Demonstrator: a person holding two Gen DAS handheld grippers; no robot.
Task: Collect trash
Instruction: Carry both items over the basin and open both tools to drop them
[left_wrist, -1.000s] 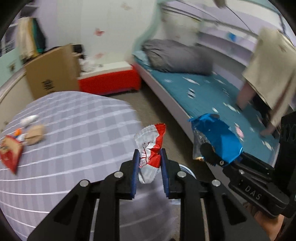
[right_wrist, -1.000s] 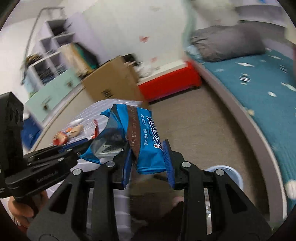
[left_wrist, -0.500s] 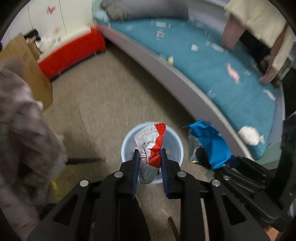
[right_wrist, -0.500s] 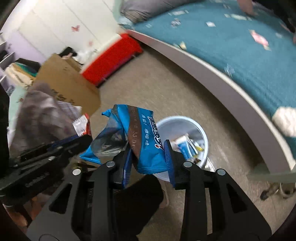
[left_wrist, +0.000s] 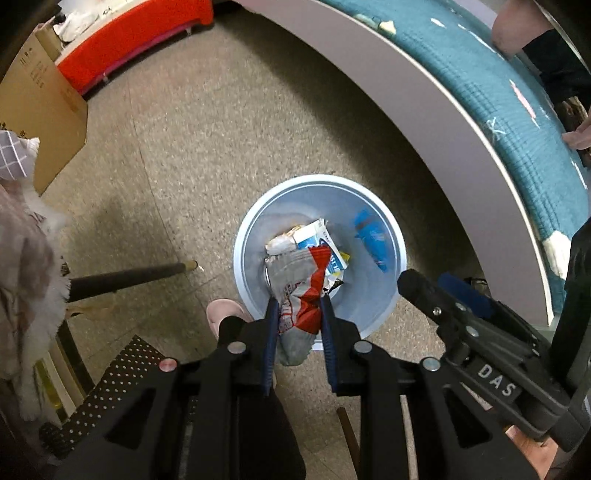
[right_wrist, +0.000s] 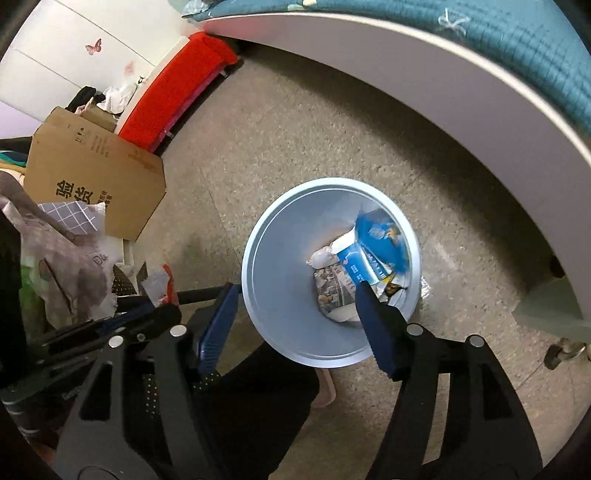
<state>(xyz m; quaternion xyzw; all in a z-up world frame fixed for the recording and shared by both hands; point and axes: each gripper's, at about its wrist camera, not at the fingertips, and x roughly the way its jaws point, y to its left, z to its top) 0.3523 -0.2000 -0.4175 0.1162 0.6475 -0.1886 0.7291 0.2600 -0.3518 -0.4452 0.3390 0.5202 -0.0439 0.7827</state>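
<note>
**Black claws, blue pads, and pink slippers**

Both rigs are matte black plastic with silver screws. The left claw has ribbed blue fingers; the right claw matches, with white "DAS" lettering. Dark trousers, pink slipper.

trash bin on floor, wrappers inside; bed behind and right of it; cardboard box far left; left gripper with wrapper over bin's near rim.
</note>
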